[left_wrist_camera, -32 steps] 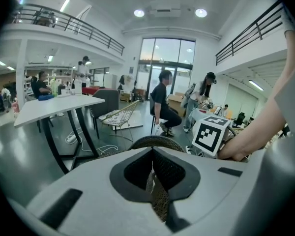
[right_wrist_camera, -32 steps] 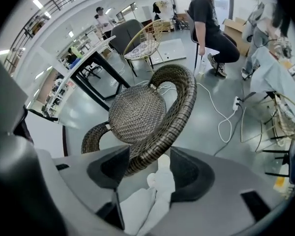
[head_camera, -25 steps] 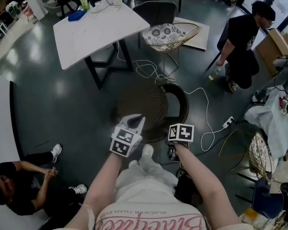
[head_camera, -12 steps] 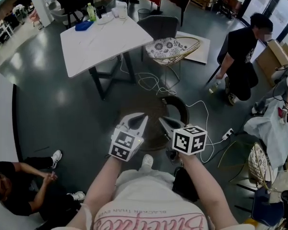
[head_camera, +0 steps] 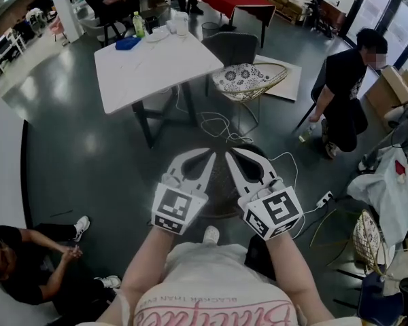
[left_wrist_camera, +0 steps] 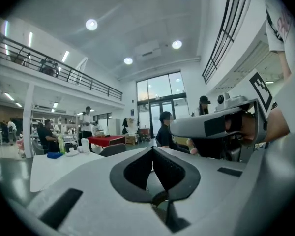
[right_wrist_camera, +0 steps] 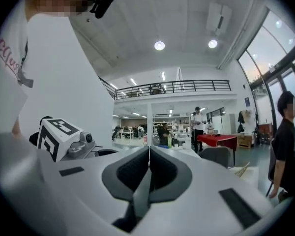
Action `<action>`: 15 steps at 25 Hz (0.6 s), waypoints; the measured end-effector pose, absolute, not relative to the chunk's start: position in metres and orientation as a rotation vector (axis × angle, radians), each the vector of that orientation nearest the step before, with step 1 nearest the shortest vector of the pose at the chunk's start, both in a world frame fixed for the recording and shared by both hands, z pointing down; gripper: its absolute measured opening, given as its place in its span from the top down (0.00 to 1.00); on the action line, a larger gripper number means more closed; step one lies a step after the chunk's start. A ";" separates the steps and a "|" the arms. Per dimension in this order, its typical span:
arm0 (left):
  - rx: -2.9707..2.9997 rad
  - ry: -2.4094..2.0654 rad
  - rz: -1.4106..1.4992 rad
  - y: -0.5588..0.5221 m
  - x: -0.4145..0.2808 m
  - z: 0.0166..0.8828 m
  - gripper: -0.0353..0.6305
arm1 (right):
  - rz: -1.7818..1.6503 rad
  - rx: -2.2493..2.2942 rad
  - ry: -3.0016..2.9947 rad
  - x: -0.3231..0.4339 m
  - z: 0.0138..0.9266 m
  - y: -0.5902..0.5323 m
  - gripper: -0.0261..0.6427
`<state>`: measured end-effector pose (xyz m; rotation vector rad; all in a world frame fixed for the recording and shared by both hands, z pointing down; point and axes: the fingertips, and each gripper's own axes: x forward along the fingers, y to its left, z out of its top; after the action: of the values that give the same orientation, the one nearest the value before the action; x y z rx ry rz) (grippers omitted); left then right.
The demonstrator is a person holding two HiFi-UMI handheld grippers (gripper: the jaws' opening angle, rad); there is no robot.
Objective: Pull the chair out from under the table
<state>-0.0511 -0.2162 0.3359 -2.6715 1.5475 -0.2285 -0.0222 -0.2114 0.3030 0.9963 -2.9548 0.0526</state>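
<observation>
The dark round chair (head_camera: 219,190) stood on the grey floor (head_camera: 88,148), directly below both pairs of jaws and largely hidden by them in the head view, with only part of its seat showing between and under the two tools. It was well apart from the white table (head_camera: 156,63), which lay beyond the jaw tips and to their left. The left gripper (head_camera: 205,157) had its jaws closed together with nothing between them, and the right gripper (head_camera: 230,155) just beside it also had its jaws shut and empty; the two sets of tips pointed toward each other, near but not touching. Ahead of the jaws a white cable (head_camera: 217,124) looped across the floor, and farther on stood a wicker chair (head_camera: 248,80) with a patterned cushion and a grey chair (head_camera: 231,46) at the table's edge. A green bottle (head_camera: 139,24) stood on the table's far side. Off to the right of the jaws a person in black (head_camera: 347,94) bent forward, and behind them to the left a seated person (head_camera: 27,263) rested on the floor.
</observation>
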 end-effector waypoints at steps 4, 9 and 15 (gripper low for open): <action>-2.634 1.543 -0.153 -0.212 -0.052 0.314 0.94 | 0.135 1.004 -2.983 -0.025 0.299 -0.205 0.95; -2.625 1.536 -0.130 -0.202 -0.053 0.309 0.94 | 0.148 1.028 -2.940 -0.028 0.310 -0.198 0.95; -2.619 1.496 -0.166 -0.192 -0.048 0.313 0.94 | -0.025 1.075 -2.891 -0.031 0.310 -0.186 0.95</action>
<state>-0.0481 -0.1920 0.3134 -2.6191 1.4963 -0.1657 -0.0309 -0.1857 0.3105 1.0750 -2.8909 -0.0252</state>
